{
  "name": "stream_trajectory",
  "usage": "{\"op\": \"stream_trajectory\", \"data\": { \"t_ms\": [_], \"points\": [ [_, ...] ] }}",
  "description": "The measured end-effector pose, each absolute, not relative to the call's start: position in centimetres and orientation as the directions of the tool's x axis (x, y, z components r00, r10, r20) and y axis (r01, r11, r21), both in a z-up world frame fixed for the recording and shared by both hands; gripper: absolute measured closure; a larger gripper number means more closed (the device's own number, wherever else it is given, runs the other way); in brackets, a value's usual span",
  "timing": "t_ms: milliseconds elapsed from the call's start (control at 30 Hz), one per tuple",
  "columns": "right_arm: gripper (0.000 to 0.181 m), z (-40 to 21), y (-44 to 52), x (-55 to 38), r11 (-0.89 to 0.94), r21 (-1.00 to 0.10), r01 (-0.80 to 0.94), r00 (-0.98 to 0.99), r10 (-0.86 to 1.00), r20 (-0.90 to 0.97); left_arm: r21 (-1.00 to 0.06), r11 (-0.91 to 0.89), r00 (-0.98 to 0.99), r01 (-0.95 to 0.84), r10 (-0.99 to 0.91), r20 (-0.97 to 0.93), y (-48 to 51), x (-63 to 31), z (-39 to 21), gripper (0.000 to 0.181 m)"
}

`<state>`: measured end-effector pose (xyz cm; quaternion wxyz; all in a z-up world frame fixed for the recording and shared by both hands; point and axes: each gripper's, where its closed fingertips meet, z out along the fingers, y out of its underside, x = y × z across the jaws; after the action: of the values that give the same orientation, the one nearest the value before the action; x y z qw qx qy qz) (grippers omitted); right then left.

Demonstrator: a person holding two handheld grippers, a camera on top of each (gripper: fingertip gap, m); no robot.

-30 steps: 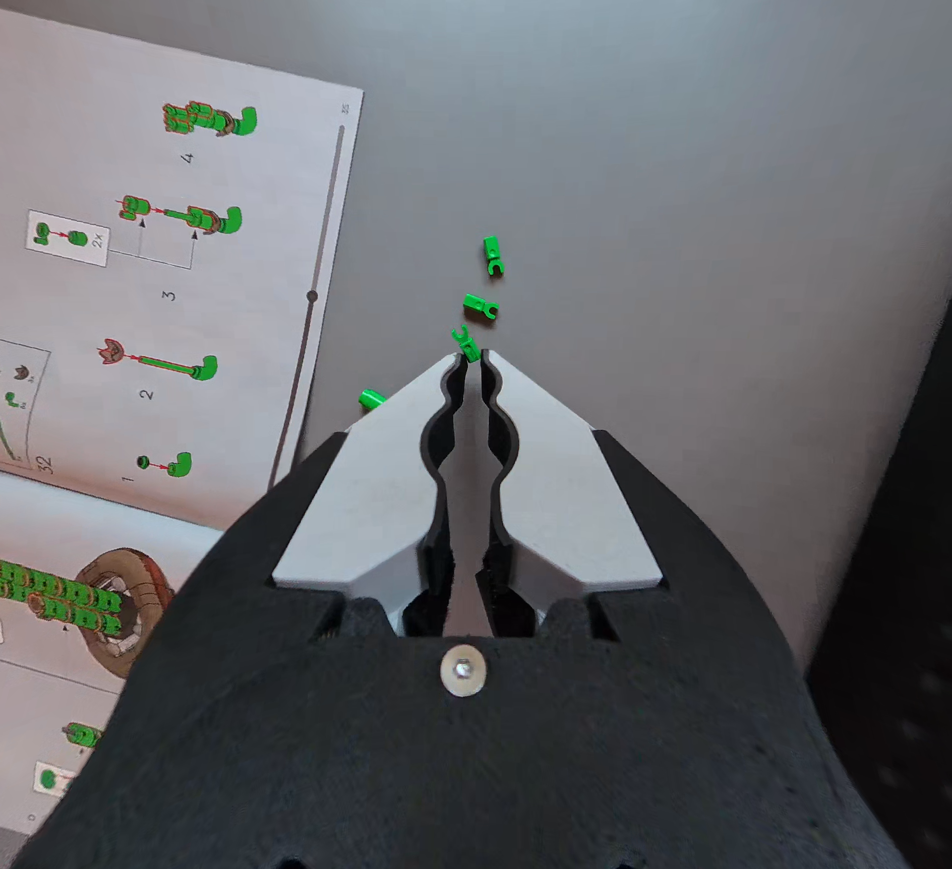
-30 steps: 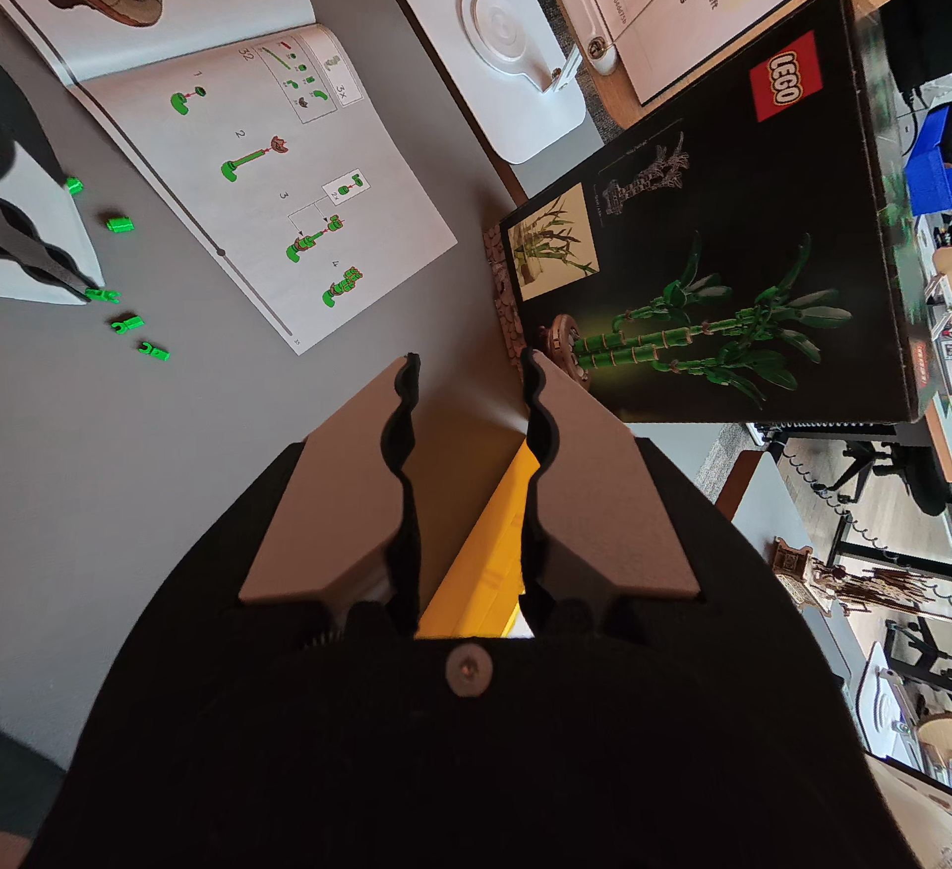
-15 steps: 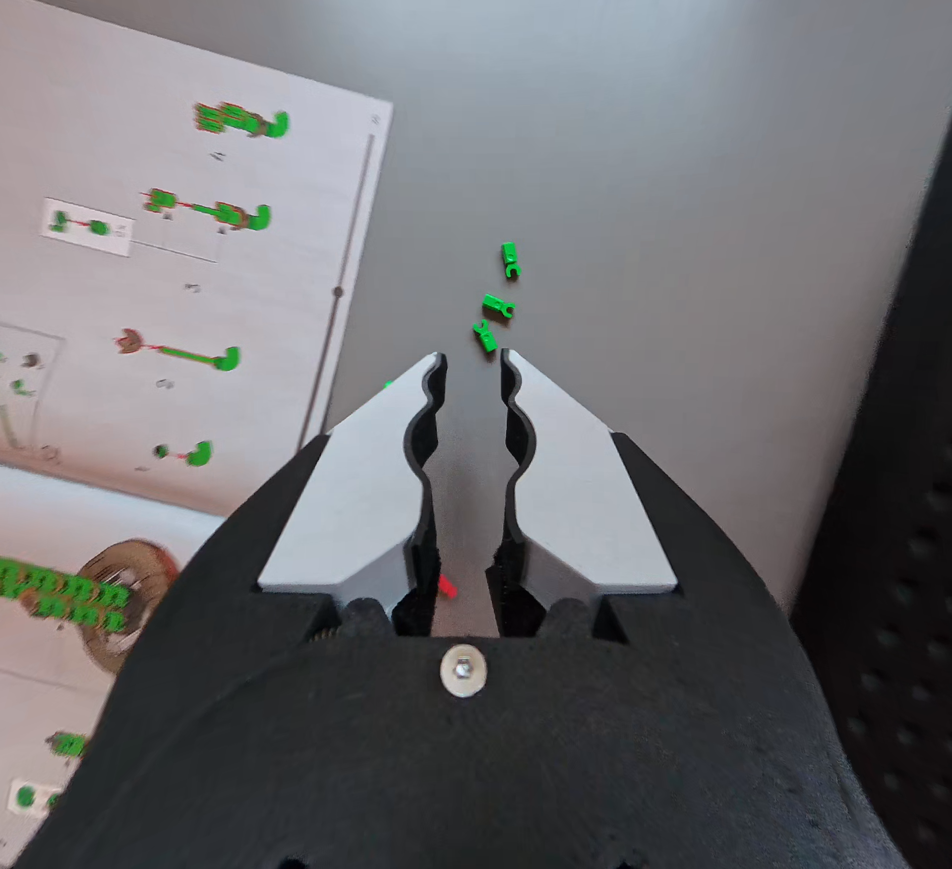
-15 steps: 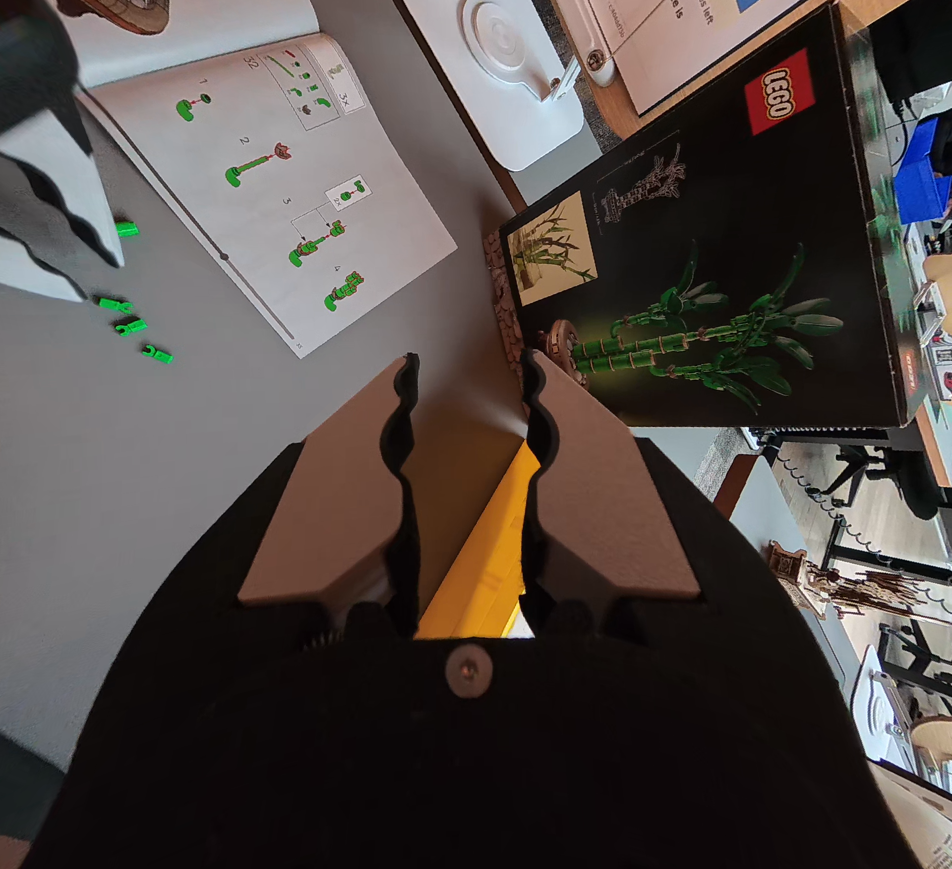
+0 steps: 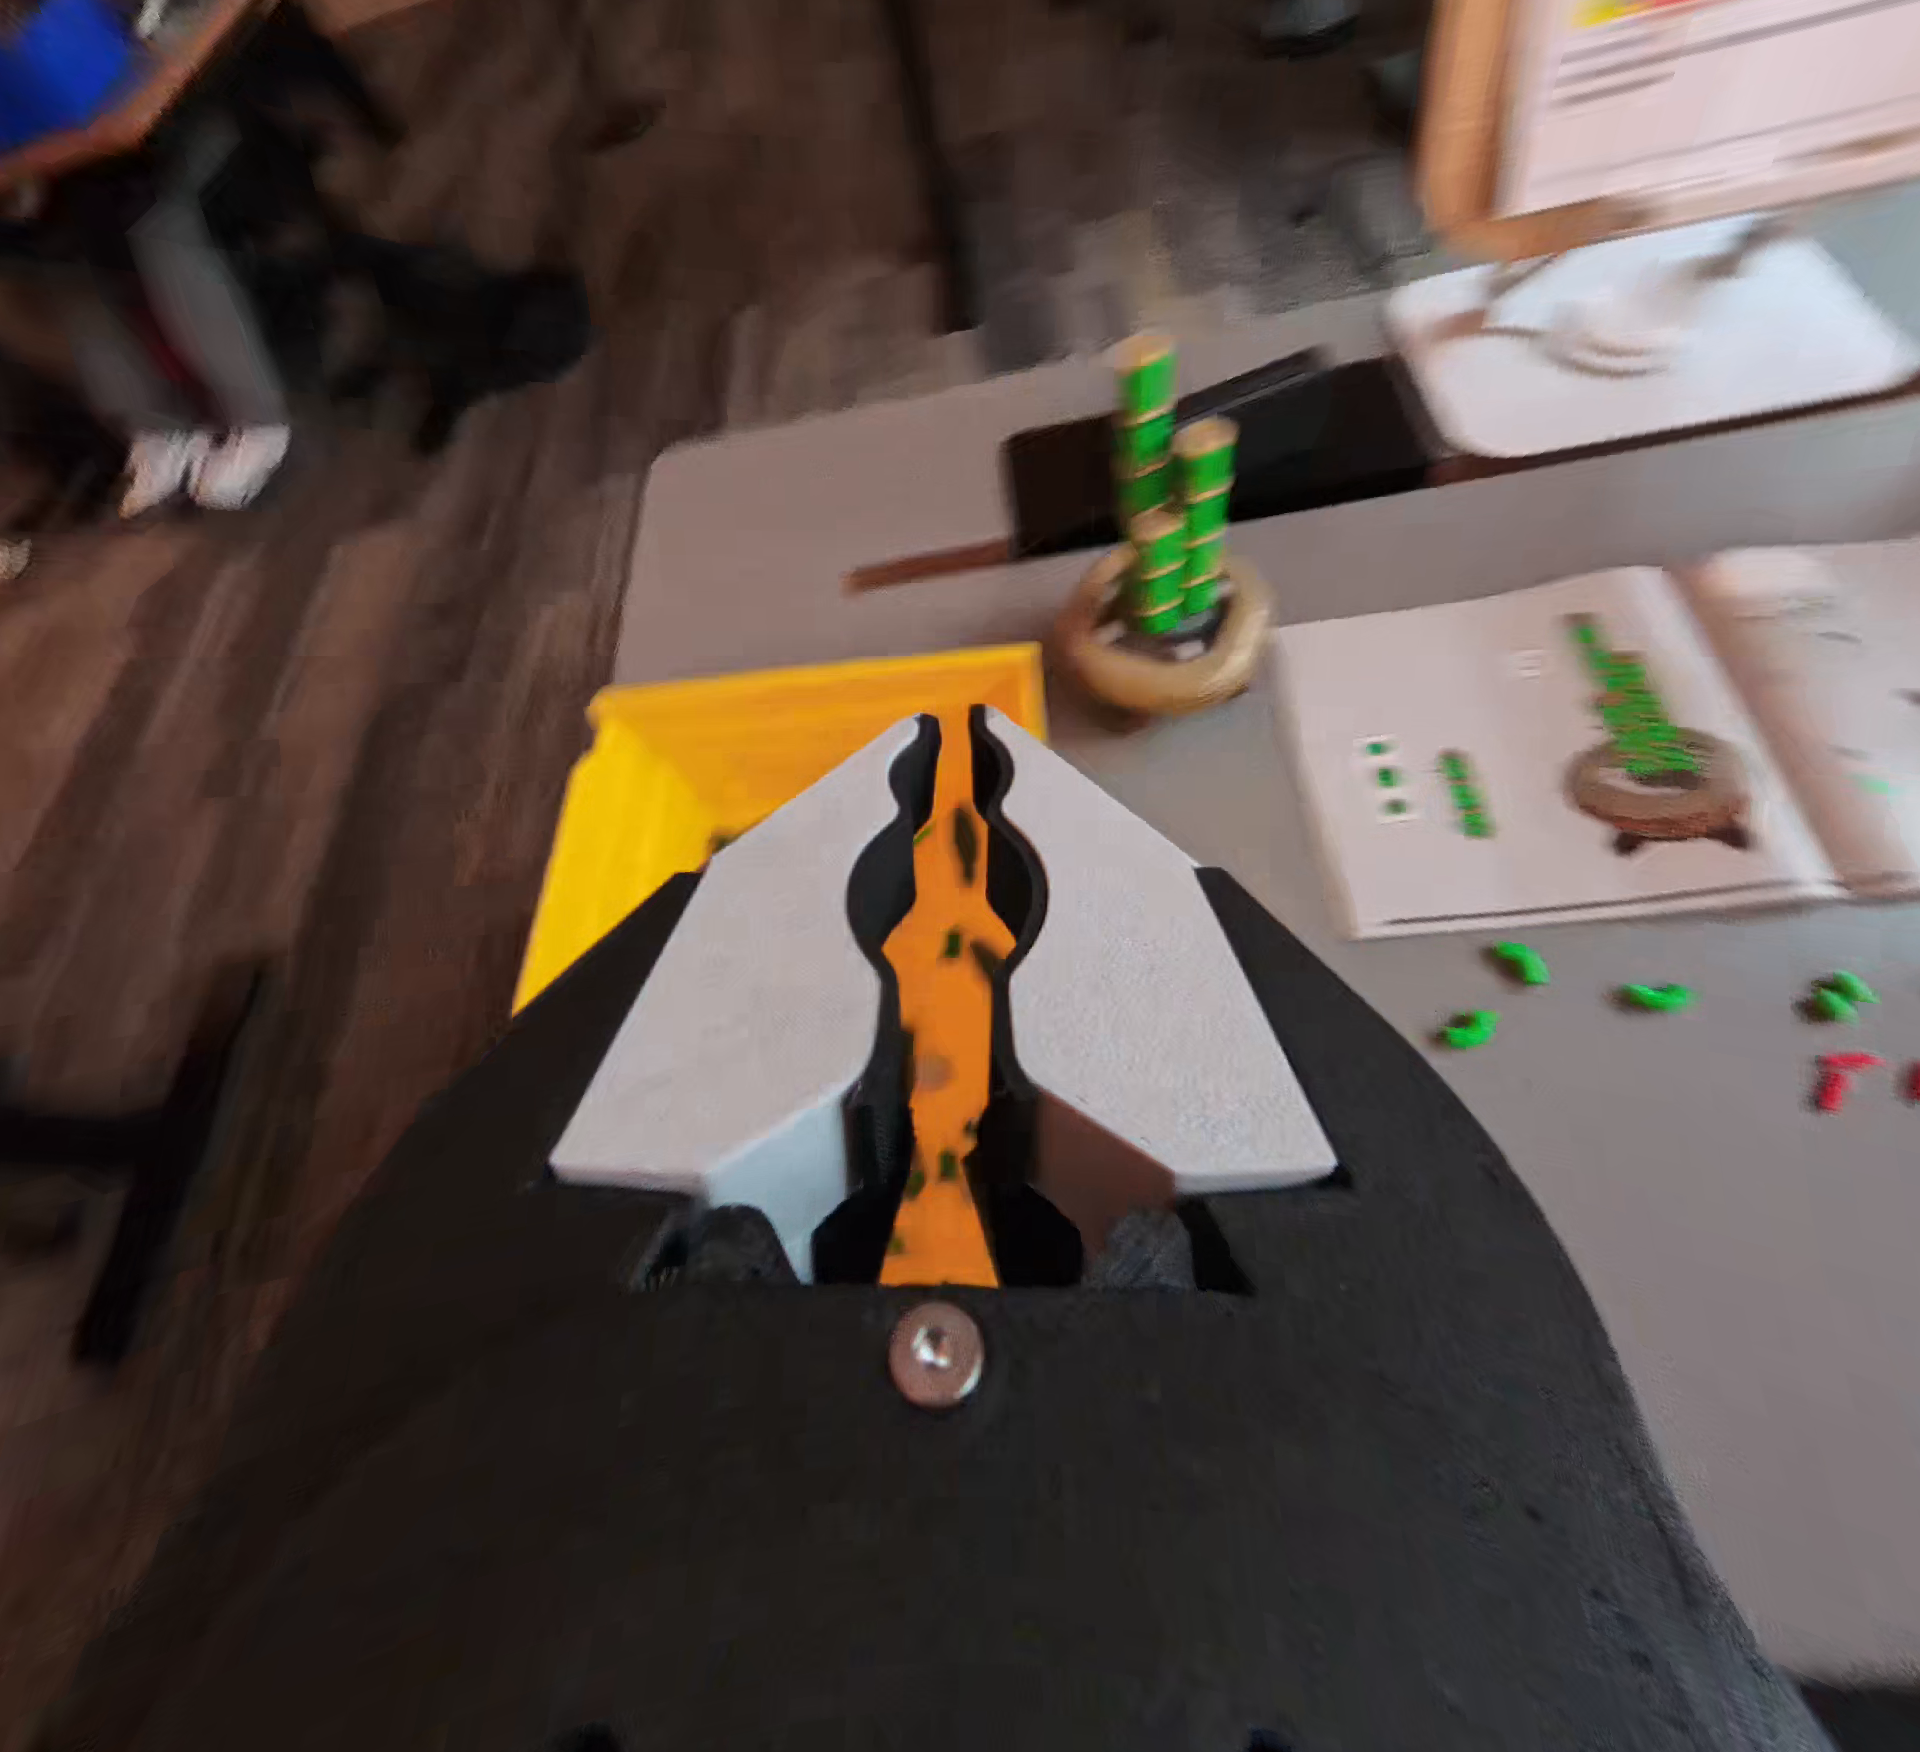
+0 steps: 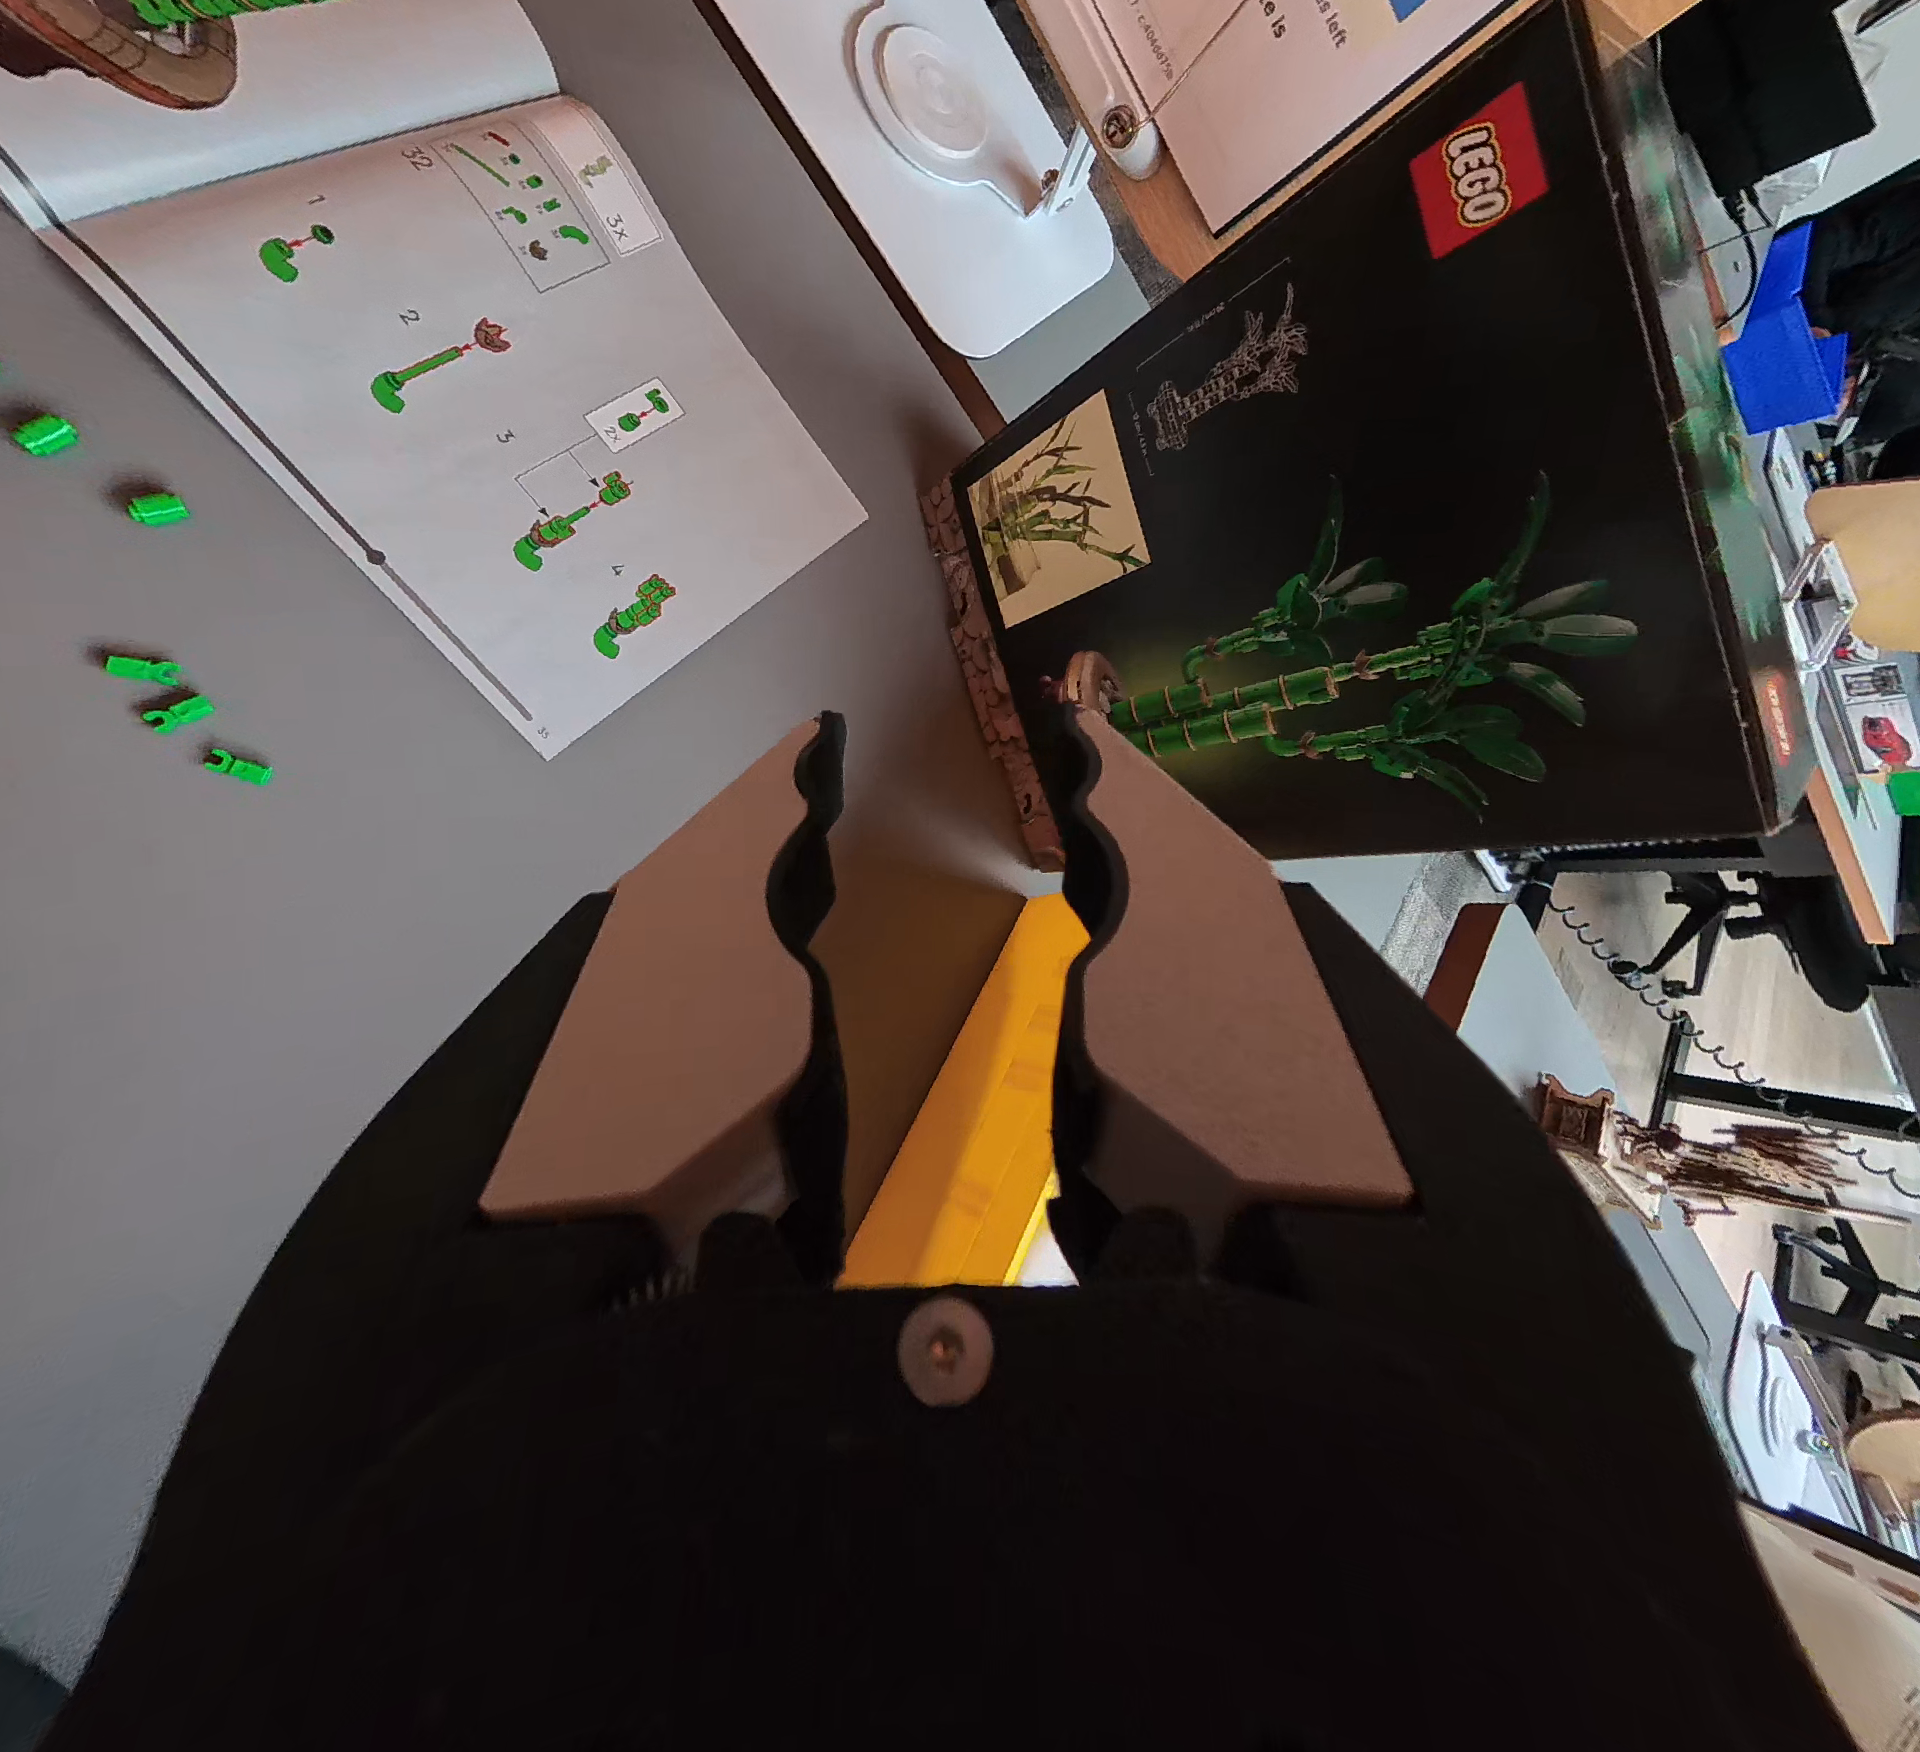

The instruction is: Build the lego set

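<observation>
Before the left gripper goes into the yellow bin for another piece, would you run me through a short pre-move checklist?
1. left gripper free to grasp: not ok; jaws nearly closed, nothing seen held.
2. Lined up over the yellow bin: ok.
3. Pieces left in the bin: ok; small dark bits show between the fingers.
4. Target piece picked out: cannot tell; the left wrist view is blurred.
5. right gripper out of the way: ok; open, empty, at the bin's edge.
6. green pieces and instruction booklet on the table: ok.
</observation>
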<state>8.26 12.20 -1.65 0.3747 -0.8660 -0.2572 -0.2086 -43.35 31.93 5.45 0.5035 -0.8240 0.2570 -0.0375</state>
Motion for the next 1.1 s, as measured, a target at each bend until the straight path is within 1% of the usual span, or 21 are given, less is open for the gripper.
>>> {"op": "stream_trajectory", "data": {
  "t_ms": [33, 100, 200, 333, 400, 467, 533, 667, 833, 967, 1033, 1100],
  "points": [
    [0.141, -1.6, 12.3, 8.1, -0.585, -0.542, 0.604, 0.779, 0.287, 0.558, -0.838, -0.427, 0.899, -0.339, -0.409, -0.156, 32.5, -46.2, 4.4, 0.173],
    [0.141, -1.6, 12.5, 7.8, -0.581, -0.539, 0.610, 0.774, 0.290, 0.564, -0.773, -0.582, 0.935, -0.253, -0.352, -0.041, 32.8, -50.3, 1.3, 0.168],
    [0.141, -1.8, 12.6, 7.4, -0.586, -0.523, 0.619, 0.765, 0.299, 0.570, -0.606, -0.770, 0.953, -0.198, -0.296, 0.065, 32.7, -54.3, -3.9, 0.166],
    [0.141, -2.2, 12.5, 7.7, -0.608, -0.508, 0.610, 0.767, 0.292, 0.571, -0.411, -0.901, 0.963, -0.136, -0.217, 0.159, 32.3, -56.6, -9.2, 0.168],
    [0.141, -2.3, 12.4, 7.8, -0.614, -0.505, 0.606, 0.768, 0.288, 0.572, -0.329, -0.933, 0.966, -0.147, -0.207, 0.156, 32.0, -57.3, -11.1, 0.172],
    [0.141, -2.4, 12.4, 7.8, -0.617, -0.504, 0.604, 0.770, 0.288, 0.570, -0.326, -0.932, 0.967, -0.161, -0.215, 0.135, 32.9, -57.9, -12.2, 0.178],
    [0.141, -2.6, 12.4, 7.8, -0.620, -0.498, 0.606, 0.768, 0.292, 0.570, -0.329, -0.931, 0.964, -0.157, -0.217, 0.155, 34.1, -57.7, -13.1, 0.177],
    [0.141, -2.9, 12.6, 7.6, -0.623, -0.488, 0.611, 0.764, 0.304, 0.569, -0.236, -0.952, 0.968, -0.194, -0.225, 0.110, 33.4, -58.5, -15.1, 0.179],
    [0.141, -3.0, 12.6, 7.8, -0.625, -0.488, 0.610, 0.766, 0.307, 0.565, -0.122, -0.969, 0.961, -0.213, -0.231, 0.152, 31.3, -57.9, -16.4, 0.178],
    [0.141, -3.3, 12.6, 8.0, -0.629, -0.483, 0.609, 0.767, 0.311, 0.562, 0.008, -0.969, 0.952, -0.248, -0.242, 0.186, 29.2, -57.5, -18.0, 0.178],
    [0.141, -3.3, 12.6, 7.9, -0.629, -0.483, 0.609, 0.768, 0.314, 0.558, 0.029, -0.967, 0.952, -0.254, -0.244, 0.185, 29.0, -57.5, -18.4, 0.178],
    [0.141, -3.5, 12.6, 7.8, -0.631, -0.478, 0.611, 0.766, 0.319, 0.558, 0.019, -0.967, 0.949, -0.255, -0.246, 0.198, 29.3, -57.2, -18.4, 0.178]
  ]
}}
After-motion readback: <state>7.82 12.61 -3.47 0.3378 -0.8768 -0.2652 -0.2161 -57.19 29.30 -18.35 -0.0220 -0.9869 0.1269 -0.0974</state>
